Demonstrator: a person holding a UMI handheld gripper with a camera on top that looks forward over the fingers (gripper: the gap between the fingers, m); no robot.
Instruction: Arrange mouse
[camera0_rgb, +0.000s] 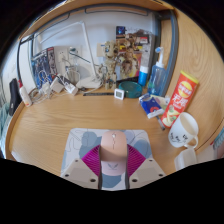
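Note:
A pale pink mouse (112, 150) lies on a light blue and white mouse mat (76, 150) at the near edge of the wooden desk (70, 115). My gripper (112, 160) has the mouse between its fingers. Both magenta pads (94, 158) lie against the mouse's sides, with no gap showing on either side. Only the mouse's top and scroll wheel show; its rear end is hidden between the fingers. The mat spreads out to both sides of the fingers.
A white mug with a drawn face (183, 128) and another white cup (186, 158) stand to the right. Beyond them are a red and yellow snack tube (181, 95), a blue packet (152, 103), a blue bottle (157, 68) and a small white clock (119, 93). Clutter lines the back wall.

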